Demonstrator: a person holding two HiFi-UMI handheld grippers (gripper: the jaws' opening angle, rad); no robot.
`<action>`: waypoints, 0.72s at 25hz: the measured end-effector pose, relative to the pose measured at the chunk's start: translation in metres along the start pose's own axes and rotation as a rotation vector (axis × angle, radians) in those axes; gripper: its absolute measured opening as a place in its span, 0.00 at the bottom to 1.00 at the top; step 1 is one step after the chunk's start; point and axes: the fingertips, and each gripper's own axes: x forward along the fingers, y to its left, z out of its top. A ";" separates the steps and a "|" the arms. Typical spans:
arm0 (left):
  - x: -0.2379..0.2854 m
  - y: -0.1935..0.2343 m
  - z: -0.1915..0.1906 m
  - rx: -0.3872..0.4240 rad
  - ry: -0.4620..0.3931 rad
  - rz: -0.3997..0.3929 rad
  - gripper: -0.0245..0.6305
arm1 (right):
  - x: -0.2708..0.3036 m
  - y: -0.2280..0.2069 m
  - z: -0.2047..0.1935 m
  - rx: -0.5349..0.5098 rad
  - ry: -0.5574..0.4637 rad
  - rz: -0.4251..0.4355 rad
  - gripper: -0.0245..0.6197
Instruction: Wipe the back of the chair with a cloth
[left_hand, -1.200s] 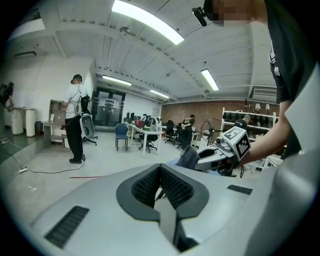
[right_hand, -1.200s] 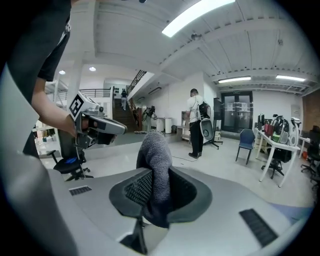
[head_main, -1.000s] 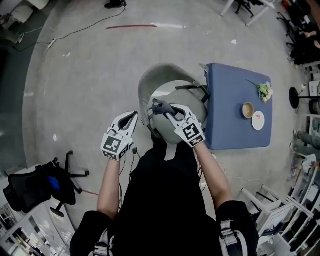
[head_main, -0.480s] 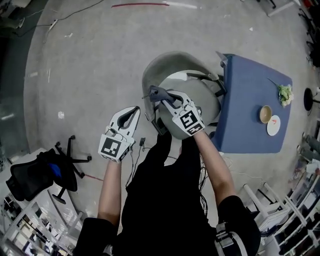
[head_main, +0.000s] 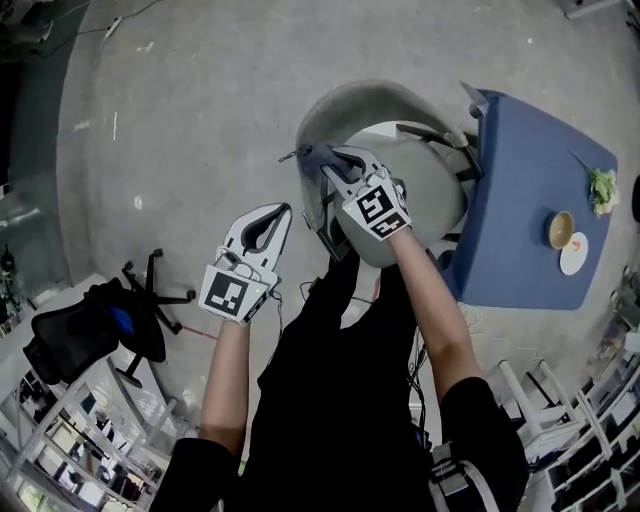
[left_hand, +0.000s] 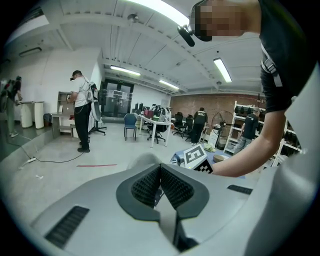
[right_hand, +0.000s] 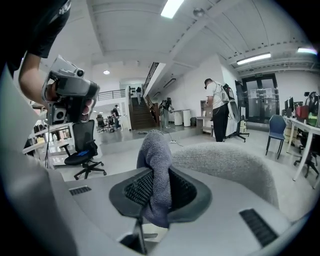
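R hand-held gripper (right_hand: 156, 192) jaws clamped on grey cloth (right_hand: 155, 152), sticking up btwn them; grey chair back (right_hand: 227, 167) just behind, to right. Black office chair (right_hand: 84, 149) far left.

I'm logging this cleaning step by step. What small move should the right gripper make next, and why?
Probably ease the right gripper forward to press the grey cloth against the chair backrest, then drag along its rim. The jaws are shut on the cloth, which sticks out beside the backrest's curved edge; contact isn't clear. The left gripper is shut, empty, off aside.
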 end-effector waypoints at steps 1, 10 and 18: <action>0.000 0.002 0.000 -0.003 -0.003 0.001 0.07 | 0.006 -0.001 -0.001 0.003 -0.001 0.000 0.18; 0.016 0.011 -0.008 -0.020 -0.005 0.010 0.07 | 0.035 -0.018 -0.007 0.023 0.011 0.000 0.18; 0.020 0.004 -0.014 -0.038 -0.011 0.007 0.07 | 0.045 -0.040 -0.003 0.025 0.010 -0.050 0.18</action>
